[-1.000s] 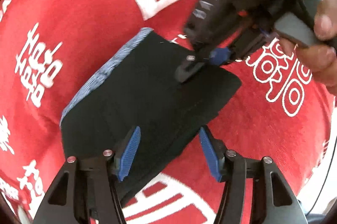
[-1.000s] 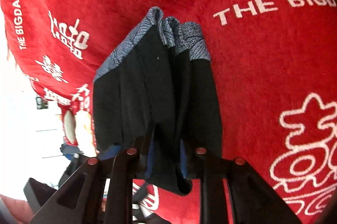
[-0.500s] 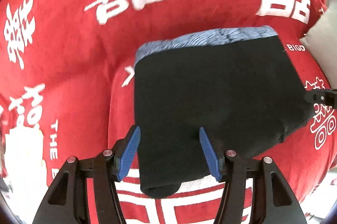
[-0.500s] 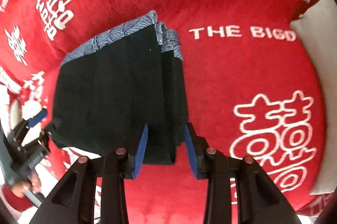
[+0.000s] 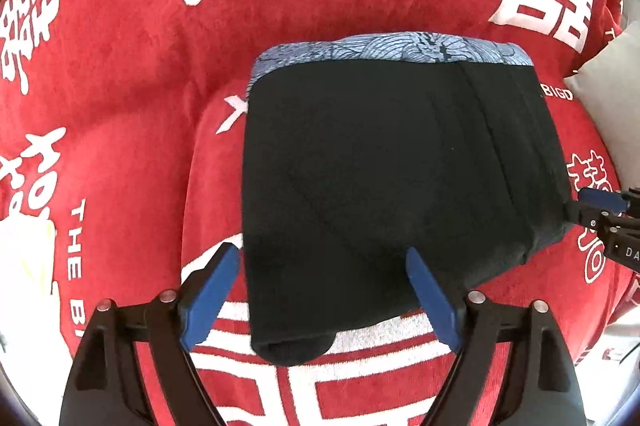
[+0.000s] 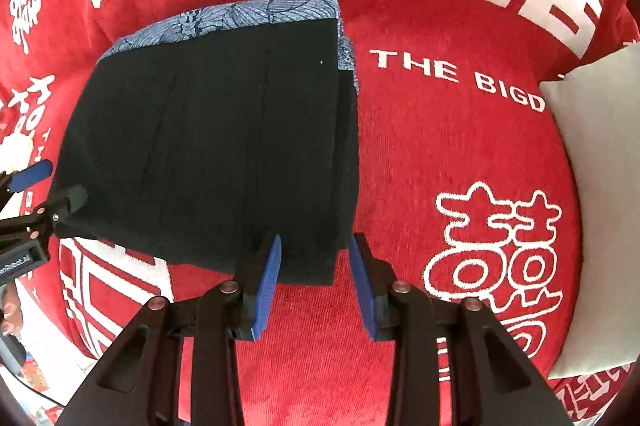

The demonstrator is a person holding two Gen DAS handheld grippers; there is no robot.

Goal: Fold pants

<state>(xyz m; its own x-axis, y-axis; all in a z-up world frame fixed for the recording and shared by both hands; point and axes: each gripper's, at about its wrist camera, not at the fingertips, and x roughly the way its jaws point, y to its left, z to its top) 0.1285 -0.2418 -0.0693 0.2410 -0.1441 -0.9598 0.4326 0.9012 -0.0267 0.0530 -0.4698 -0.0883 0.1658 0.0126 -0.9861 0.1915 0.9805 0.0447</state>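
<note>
Folded pants [image 5: 392, 186] flat; lower layers hidden. Left claw [image 5: 324, 290], right claw [image 6: 316, 278] both released.

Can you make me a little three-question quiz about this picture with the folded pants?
1. True or false: the left tool is shut on the black pants.
2. What color is the patterned waistband?
3. The pants lie on: A) a red blanket, B) a wooden floor, C) a green towel.

Key: 1 false, its blue fingers are spread apart; 2 blue; 3 A.
</note>
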